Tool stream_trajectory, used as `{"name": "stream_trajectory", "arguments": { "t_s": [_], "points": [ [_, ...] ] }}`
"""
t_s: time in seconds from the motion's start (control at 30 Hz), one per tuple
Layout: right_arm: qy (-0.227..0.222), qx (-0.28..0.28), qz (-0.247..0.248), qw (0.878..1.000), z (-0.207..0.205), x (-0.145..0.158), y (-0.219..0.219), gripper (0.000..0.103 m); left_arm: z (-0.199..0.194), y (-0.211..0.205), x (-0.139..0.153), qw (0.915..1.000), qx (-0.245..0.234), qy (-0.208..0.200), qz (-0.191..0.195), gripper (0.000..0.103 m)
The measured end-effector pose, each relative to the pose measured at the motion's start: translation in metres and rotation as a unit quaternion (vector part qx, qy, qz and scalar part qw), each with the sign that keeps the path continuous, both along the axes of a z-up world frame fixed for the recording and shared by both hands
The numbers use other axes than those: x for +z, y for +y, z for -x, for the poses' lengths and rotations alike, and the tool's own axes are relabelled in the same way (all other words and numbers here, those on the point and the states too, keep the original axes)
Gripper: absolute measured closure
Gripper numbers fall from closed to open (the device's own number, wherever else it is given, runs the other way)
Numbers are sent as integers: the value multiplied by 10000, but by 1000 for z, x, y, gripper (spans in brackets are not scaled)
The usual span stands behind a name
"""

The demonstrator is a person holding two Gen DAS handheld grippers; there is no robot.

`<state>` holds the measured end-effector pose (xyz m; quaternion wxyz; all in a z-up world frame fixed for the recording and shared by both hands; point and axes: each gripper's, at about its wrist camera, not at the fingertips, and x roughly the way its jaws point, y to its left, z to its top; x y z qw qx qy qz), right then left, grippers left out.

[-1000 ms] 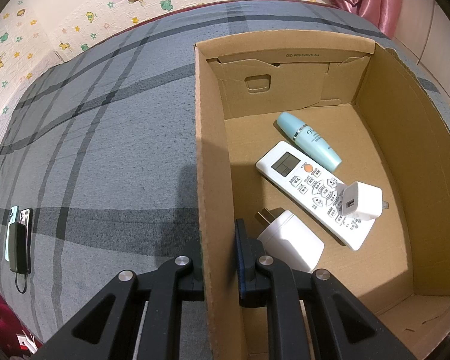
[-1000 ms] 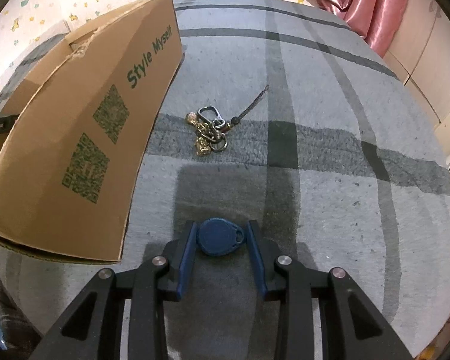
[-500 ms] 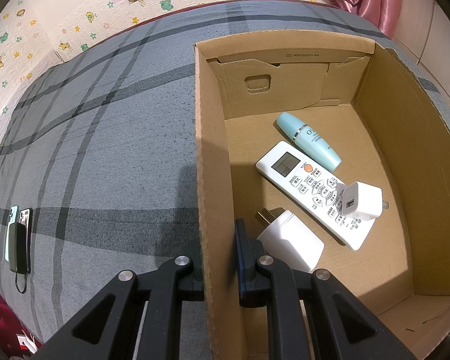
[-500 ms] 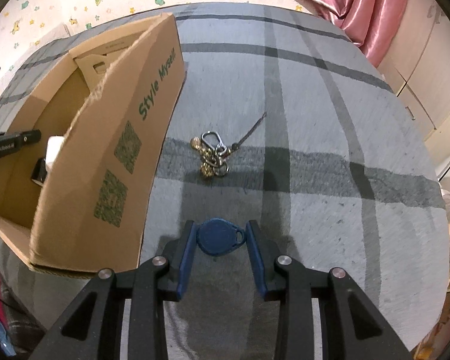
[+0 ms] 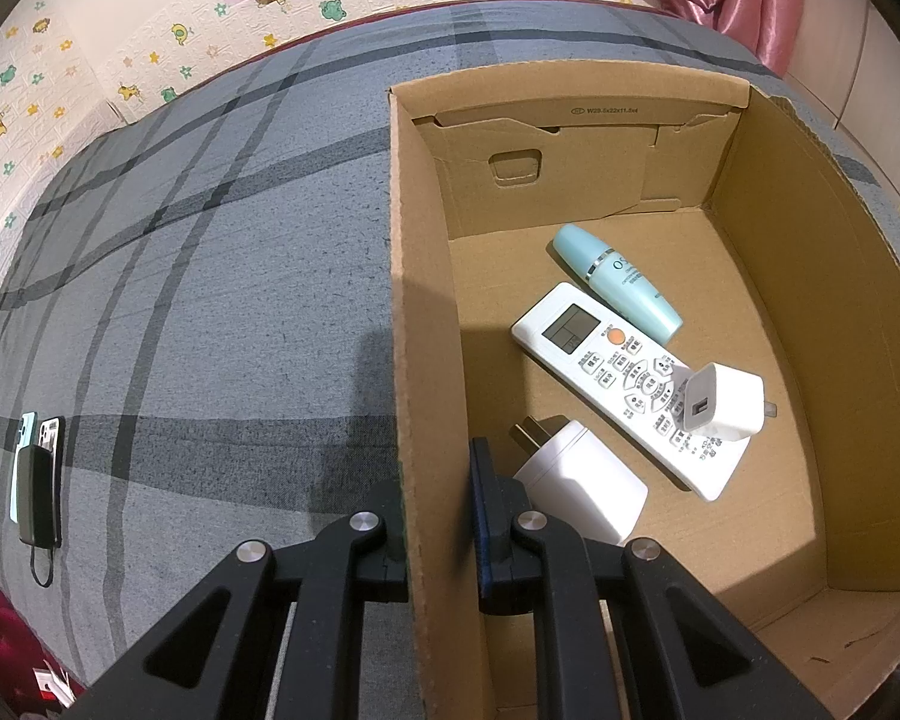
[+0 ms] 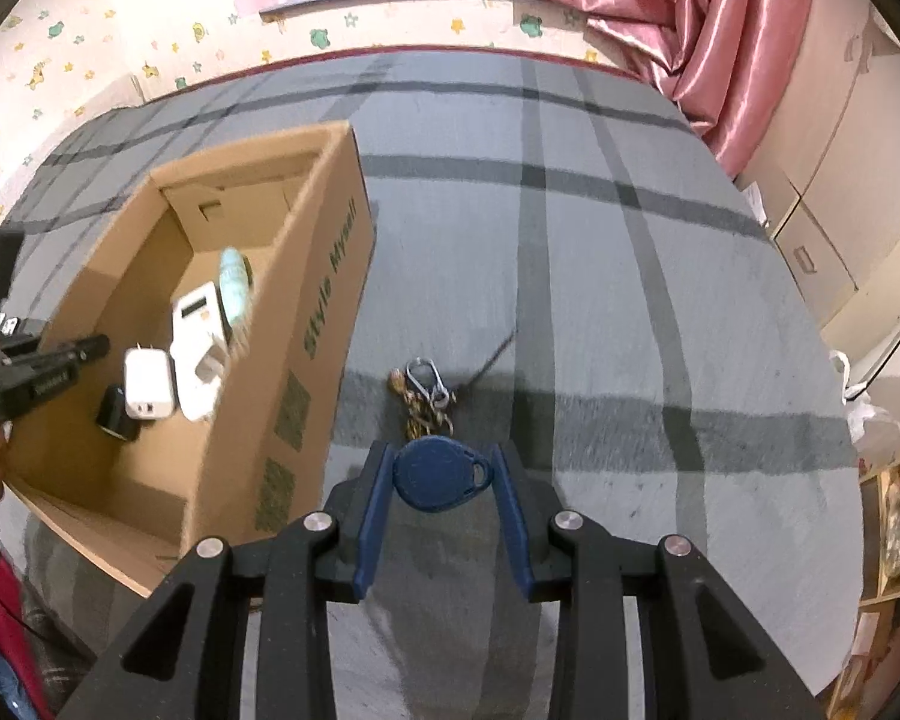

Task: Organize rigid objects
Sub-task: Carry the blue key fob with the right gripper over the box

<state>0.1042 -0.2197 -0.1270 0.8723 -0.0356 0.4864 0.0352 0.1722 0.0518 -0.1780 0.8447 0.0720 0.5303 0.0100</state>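
Right wrist view: the right gripper (image 6: 441,474) pinches a blue key fob (image 6: 438,473) above the grey plaid bedspread (image 6: 630,330).
At left, the left gripper (image 5: 435,498) clamps the cardboard box (image 5: 810,276) wall; inside lie a remote (image 5: 624,384), bottle (image 5: 615,279) and two chargers (image 5: 579,480).

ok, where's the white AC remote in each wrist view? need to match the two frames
Left wrist: remote lies diagonally on the box floor, right of centre, a small white charger resting on its lower end.
Right wrist: remote is blurred at mid-left, inside the open box.
Shared landmark: the cardboard box; the teal bottle lies beside the remote in both.
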Motion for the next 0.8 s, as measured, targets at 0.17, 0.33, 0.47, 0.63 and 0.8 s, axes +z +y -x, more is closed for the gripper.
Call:
{"name": "stream_trajectory", "arguments": {
  "t_s": [0.17, 0.33, 0.47, 0.63, 0.8],
  "points": [
    [-144, 64, -12, 9999, -6, 19, 6, 68, 0, 0, 0, 10000, 2, -2, 14, 89],
    [-266, 142, -10, 9995, -14, 34, 13, 68, -1, -1, 1, 10000, 2, 1, 13, 89],
    [-345, 230, -28, 9991, -22, 46, 21, 68, -1, 0, 1, 10000, 7, 3, 22, 89],
    [-430, 366, -67, 9984, -30, 56, 35, 68, -1, 0, 1, 10000, 10, 1, 46, 89],
    [-468, 511, -144, 9975, -38, 60, 52, 68, -1, 1, 1, 10000, 9, 2, 67, 89]
  ]
}}
